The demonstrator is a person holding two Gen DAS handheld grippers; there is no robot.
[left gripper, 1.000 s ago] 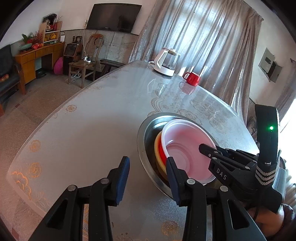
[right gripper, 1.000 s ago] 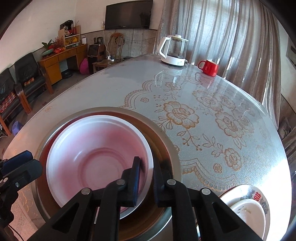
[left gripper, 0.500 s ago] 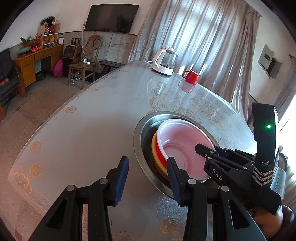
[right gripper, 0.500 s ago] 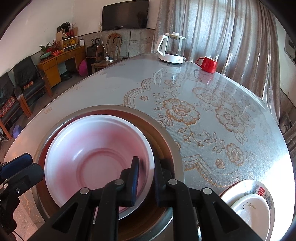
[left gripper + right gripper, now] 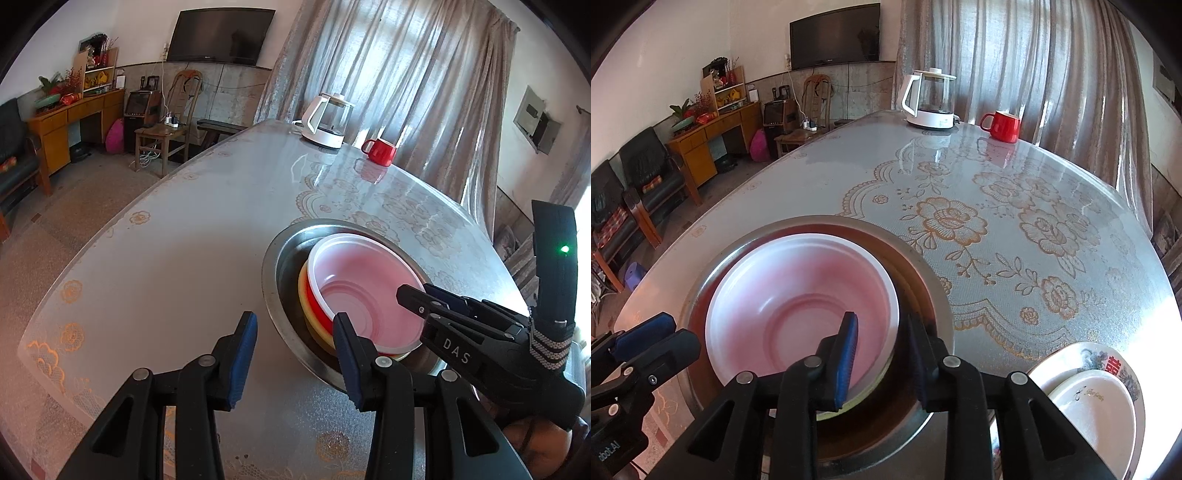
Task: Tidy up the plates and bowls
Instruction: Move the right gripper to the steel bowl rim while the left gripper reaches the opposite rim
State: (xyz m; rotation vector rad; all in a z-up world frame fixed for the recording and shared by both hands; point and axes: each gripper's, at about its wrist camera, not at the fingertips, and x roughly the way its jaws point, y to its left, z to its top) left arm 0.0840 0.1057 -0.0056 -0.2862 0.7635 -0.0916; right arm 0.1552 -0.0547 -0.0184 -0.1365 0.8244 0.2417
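- Fingers first: the right gripper [image 5: 881, 341] has just been opening its jaws, and they now straddle the near rim of the white bowl [image 5: 798, 306] with a gap on each side, one blue pad inside the bowl and the other outside it, neither pressing the rim.
- The left gripper [image 5: 293, 341] hangs over the table [image 5: 177, 236] with its jaws parted and nothing between them; its right finger [image 5: 345, 343] sits in front of the basin's near edge.
- The white bowl, pink-tinted inside, sits on top of a red bowl [image 5: 318, 302] and a yellow bowl [image 5: 309, 310] (only their rims show in the left wrist view), all nested in a metal basin [image 5: 923, 280].
- The basin stands on the table's gold-flowered lace cloth [image 5: 964, 221], near the viewer's side.
- Just right of the basin in the right wrist view, a small white plate [image 5: 1093, 410] rests on a larger patterned plate [image 5: 1108, 360].
- At the table's far end stand a kettle [image 5: 929, 99] and a red mug [image 5: 1003, 126], close to the curtains [image 5: 1034, 55].
- A TV [image 5: 221, 37] hangs on the back wall.
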